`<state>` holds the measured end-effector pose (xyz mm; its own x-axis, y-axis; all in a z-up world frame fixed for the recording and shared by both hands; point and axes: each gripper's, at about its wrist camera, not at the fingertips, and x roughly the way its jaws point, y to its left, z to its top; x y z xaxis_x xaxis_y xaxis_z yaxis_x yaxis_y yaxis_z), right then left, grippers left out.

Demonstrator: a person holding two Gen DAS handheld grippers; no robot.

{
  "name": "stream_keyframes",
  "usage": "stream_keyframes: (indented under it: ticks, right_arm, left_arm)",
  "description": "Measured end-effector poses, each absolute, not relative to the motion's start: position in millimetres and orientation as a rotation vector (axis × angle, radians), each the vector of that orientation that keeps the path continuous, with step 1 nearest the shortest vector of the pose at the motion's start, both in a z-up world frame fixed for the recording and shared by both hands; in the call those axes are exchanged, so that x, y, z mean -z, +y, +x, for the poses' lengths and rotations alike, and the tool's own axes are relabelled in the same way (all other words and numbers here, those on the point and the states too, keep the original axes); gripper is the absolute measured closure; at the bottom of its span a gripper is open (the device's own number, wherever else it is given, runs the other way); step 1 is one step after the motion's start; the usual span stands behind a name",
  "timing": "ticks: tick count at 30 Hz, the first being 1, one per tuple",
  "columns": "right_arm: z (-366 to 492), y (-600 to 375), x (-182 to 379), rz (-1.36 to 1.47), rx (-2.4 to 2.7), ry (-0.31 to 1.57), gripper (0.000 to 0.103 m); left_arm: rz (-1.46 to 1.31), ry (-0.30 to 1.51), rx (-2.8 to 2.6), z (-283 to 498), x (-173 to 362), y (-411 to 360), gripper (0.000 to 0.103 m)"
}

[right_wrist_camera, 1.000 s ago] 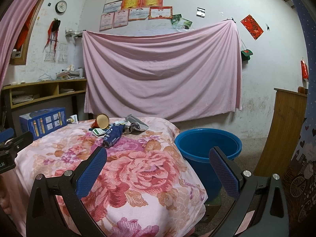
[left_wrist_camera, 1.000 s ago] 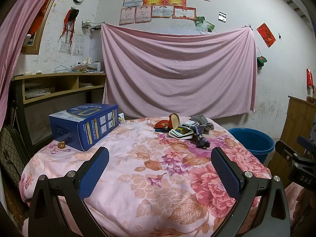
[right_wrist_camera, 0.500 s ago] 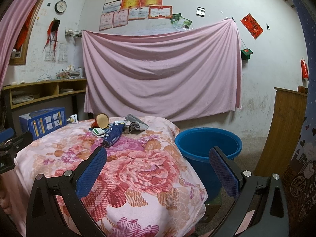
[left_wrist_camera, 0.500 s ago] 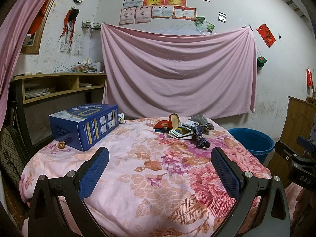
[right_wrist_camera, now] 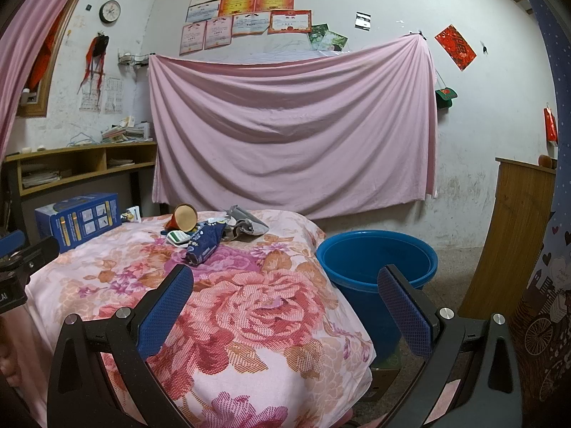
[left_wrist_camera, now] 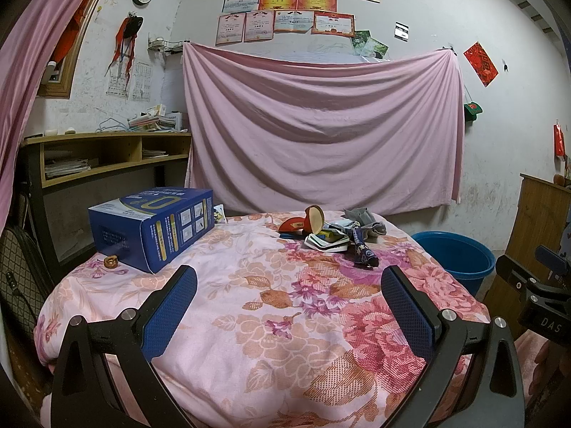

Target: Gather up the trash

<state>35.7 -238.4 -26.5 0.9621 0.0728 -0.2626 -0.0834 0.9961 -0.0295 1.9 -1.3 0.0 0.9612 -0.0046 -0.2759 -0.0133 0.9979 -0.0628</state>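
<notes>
A pile of trash lies at the far side of the flowered table: a red paper cup on its side [left_wrist_camera: 304, 220] [right_wrist_camera: 183, 218], a dark blue wrapper [left_wrist_camera: 363, 252] [right_wrist_camera: 206, 241], white and green packets [left_wrist_camera: 326, 240] and a grey crumpled piece [left_wrist_camera: 367, 222] [right_wrist_camera: 246, 226]. A blue bucket [left_wrist_camera: 454, 258] [right_wrist_camera: 376, 267] stands on the floor right of the table. My left gripper [left_wrist_camera: 287, 306] is open and empty over the table's near edge. My right gripper [right_wrist_camera: 285, 305] is open and empty over the table's near right corner.
A blue carton [left_wrist_camera: 153, 226] [right_wrist_camera: 76, 219] stands at the table's left, with a small brown nut-like thing [left_wrist_camera: 110, 262] beside it. A wooden shelf [left_wrist_camera: 107, 157] stands at the left wall and a wooden cabinet [right_wrist_camera: 514, 235] at the right. A pink sheet hangs behind.
</notes>
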Motion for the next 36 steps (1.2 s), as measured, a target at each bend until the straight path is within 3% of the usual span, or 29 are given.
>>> stream_keyframes:
  ticks: [20, 36]
  right_arm:
    - [38, -234, 32, -0.032, -0.106, 0.258, 0.000]
    - [101, -231, -19, -0.072, -0.192, 0.165, 0.000]
  left_arm:
    - [-0.091, 0.241, -0.049, 5, -10, 3, 0.002]
    - [-0.062, 0.219, -0.081, 98, -36, 22, 0.002]
